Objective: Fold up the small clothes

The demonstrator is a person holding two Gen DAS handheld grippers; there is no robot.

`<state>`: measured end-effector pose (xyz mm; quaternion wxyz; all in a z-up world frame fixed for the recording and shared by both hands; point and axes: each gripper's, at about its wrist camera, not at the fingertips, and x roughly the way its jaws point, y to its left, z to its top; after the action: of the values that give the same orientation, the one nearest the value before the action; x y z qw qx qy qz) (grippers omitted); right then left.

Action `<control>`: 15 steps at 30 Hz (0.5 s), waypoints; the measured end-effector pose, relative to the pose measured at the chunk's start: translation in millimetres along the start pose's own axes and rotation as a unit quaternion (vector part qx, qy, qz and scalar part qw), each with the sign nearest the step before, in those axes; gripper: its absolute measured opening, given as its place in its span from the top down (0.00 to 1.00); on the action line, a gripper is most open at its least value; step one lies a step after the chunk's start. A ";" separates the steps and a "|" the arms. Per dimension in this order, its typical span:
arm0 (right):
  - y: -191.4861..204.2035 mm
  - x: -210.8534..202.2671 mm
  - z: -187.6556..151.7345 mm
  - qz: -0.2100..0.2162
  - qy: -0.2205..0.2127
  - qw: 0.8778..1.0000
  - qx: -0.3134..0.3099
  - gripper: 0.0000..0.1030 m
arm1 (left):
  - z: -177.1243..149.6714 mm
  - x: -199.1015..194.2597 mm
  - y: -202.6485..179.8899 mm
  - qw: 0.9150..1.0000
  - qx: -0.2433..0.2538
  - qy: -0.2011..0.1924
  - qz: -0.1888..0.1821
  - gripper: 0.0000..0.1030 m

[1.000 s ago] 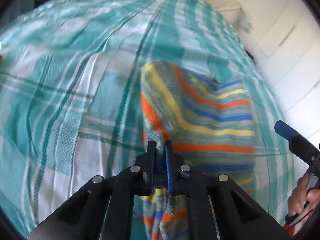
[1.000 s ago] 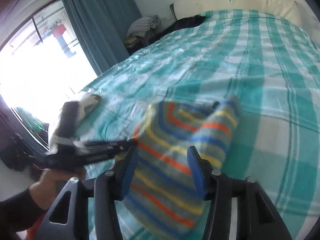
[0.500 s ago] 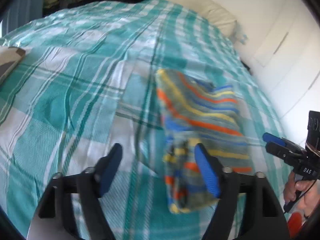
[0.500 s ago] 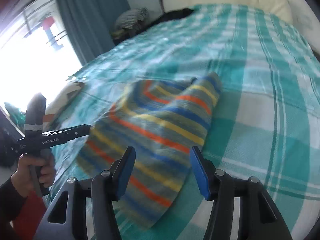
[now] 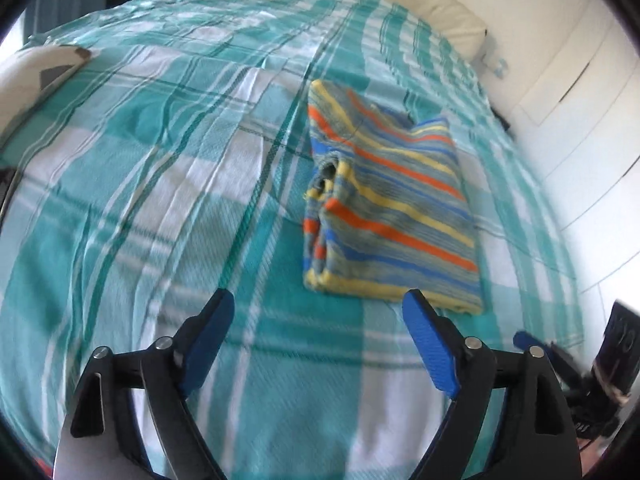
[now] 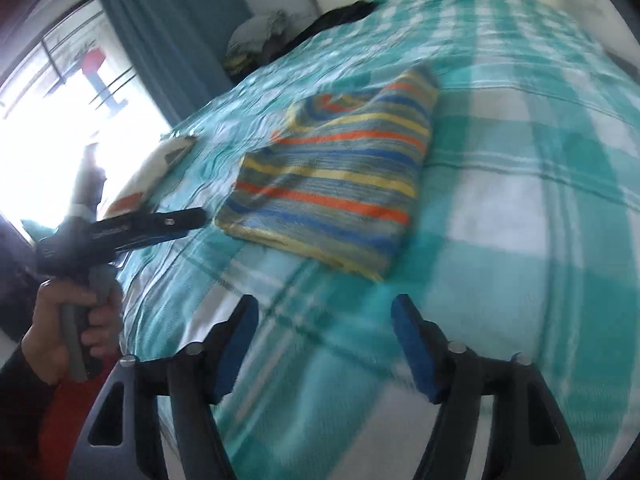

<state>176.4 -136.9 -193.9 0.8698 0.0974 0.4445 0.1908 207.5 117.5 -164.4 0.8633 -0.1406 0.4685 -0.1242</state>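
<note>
A small striped garment [image 5: 384, 200] in blue, orange, yellow and grey lies folded into a rectangle on the teal plaid bedspread [image 5: 160, 184]. It also shows in the right wrist view [image 6: 340, 184]. My left gripper [image 5: 320, 316] is open and empty, held above the bed just short of the garment's near edge. My right gripper [image 6: 324, 324] is open and empty, also short of the garment. The left gripper shows from the side in the right wrist view [image 6: 192, 218], left of the garment.
A white patterned item [image 5: 44, 68] lies at the bed's left edge, also in the right wrist view [image 6: 160, 164]. Dark clothes [image 6: 340, 16] are heaped at the far end by a cream headboard [image 5: 436, 12]. A teal curtain [image 6: 168, 32] hangs by a bright window.
My left gripper opened and let go of the striped garment, which now lies folded flat. Both grippers drew back from it toward the near side of the bed.
</note>
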 end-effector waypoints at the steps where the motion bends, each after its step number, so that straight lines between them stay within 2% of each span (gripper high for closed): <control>1: -2.1 -7.4 -6.3 -0.011 -0.006 1.000 0.005 0.31 | -5.2 -2.5 -4.0 1.000 -0.002 -0.004 -0.001 0.15; 4: -16.4 -39.2 -48.2 -0.056 -0.029 0.997 0.033 0.31 | -22.9 -11.8 -15.4 1.000 0.000 -0.015 -0.009 0.14; 7: -27.8 -52.9 -65.1 -0.090 -0.029 0.995 0.033 0.29 | -29.3 -8.0 -25.3 0.999 0.029 -0.019 0.001 0.13; 9: -31.4 -53.1 -62.3 -0.119 -0.025 0.992 0.018 0.29 | -30.9 -2.8 -28.4 0.999 0.044 -0.023 0.018 0.13; 11: -37.6 -59.9 -53.9 -0.138 -0.040 0.989 0.025 0.29 | -31.9 -1.8 -27.4 0.998 0.047 -0.030 0.028 0.13; 15: -36.1 -72.4 -39.3 -0.130 -0.063 0.989 0.038 0.28 | -25.5 -11.7 -23.8 0.998 0.034 -0.048 0.020 0.13</control>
<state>114.9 -200.1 -175.9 0.9092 0.0835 0.4044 0.0531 177.8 96.2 -160.1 0.8914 -0.1073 0.4247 -0.1163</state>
